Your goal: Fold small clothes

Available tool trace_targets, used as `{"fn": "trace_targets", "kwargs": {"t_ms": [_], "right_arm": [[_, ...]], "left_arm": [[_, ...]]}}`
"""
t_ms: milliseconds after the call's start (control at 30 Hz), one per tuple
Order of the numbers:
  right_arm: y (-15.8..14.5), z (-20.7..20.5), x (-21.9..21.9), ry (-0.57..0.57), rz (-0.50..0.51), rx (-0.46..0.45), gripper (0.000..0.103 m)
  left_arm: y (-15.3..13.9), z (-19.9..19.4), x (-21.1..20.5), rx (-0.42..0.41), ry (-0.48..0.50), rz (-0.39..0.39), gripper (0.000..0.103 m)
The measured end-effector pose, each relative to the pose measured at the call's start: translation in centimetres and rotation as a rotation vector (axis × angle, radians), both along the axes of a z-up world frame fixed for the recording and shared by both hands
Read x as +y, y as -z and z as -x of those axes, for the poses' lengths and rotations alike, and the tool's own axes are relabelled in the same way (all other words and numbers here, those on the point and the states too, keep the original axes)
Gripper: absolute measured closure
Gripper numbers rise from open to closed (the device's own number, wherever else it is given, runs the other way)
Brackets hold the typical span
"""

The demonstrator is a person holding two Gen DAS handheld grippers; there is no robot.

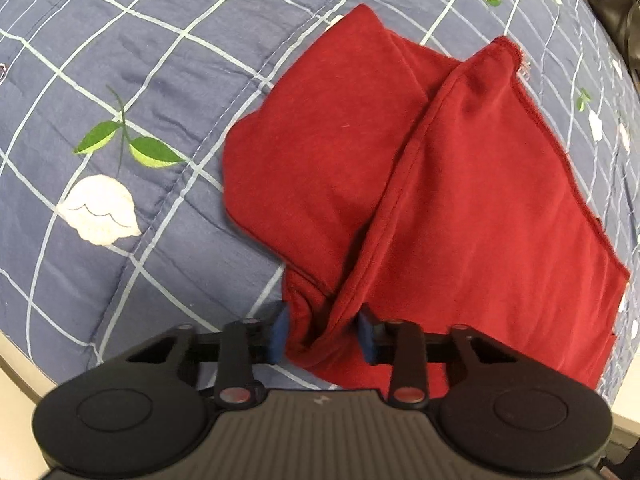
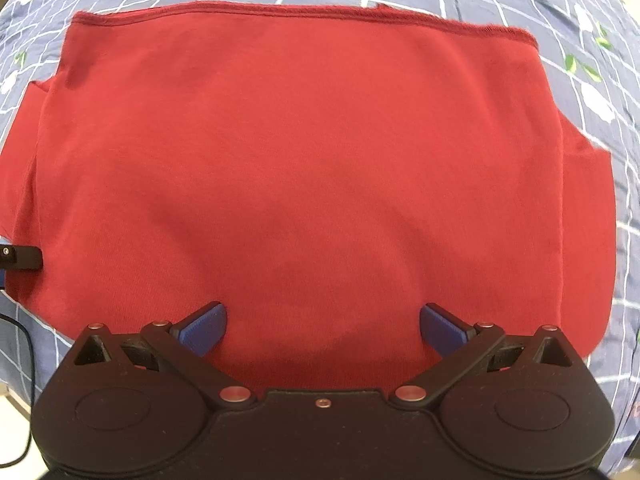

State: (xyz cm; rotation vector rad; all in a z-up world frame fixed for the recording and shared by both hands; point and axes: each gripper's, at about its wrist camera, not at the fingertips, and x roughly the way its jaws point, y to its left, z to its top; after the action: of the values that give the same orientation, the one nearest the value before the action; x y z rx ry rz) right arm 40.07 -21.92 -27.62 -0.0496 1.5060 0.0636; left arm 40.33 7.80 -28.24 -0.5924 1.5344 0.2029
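A small red garment lies partly folded on a blue quilt, one layer turned over another with a hemmed edge running diagonally. My left gripper is shut on a bunched corner of it at the near edge, with fabric pinched between the blue pads. In the right wrist view the same red garment spreads wide and flat, its hem along the far side. My right gripper is open just over the garment's near edge, nothing between its fingers. A tip of the left gripper shows at the garment's left edge.
The blue quilt has a white grid with white flowers and green leaves and covers the whole work surface. A pale edge shows at the near left. A dark object sits at the far right. A black cable hangs at the left.
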Motion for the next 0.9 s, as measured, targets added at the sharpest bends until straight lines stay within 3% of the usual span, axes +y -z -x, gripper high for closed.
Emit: {"fn": "trace_targets", "kwargs": {"t_ms": [167,500,733,900], "right_arm": [[-0.4,0.1,-1.7,0.035,-0.071,0.051,0.0],[-2.4,3.5,-7.6,0.08,-0.099,0.1,0.0],[-2.6,4.6,-13.5,0.078,-0.051,0.129,0.0],[-2.8,3.6,-17.6,0.128,-0.047,0.115,0.0]], "left_arm": [[-1.3,0.3,-0.9,-0.031,0.017,-0.026,0.089],[-4.8,0.2,-3.6,-0.089,0.058,-0.144,0.094],[-9.3,-1.0,-10.5,-0.198,0.254,-0.328,0.095],[-12.5,-1.8,-18.1,-0.321,0.447,-0.437,0.096]]}}
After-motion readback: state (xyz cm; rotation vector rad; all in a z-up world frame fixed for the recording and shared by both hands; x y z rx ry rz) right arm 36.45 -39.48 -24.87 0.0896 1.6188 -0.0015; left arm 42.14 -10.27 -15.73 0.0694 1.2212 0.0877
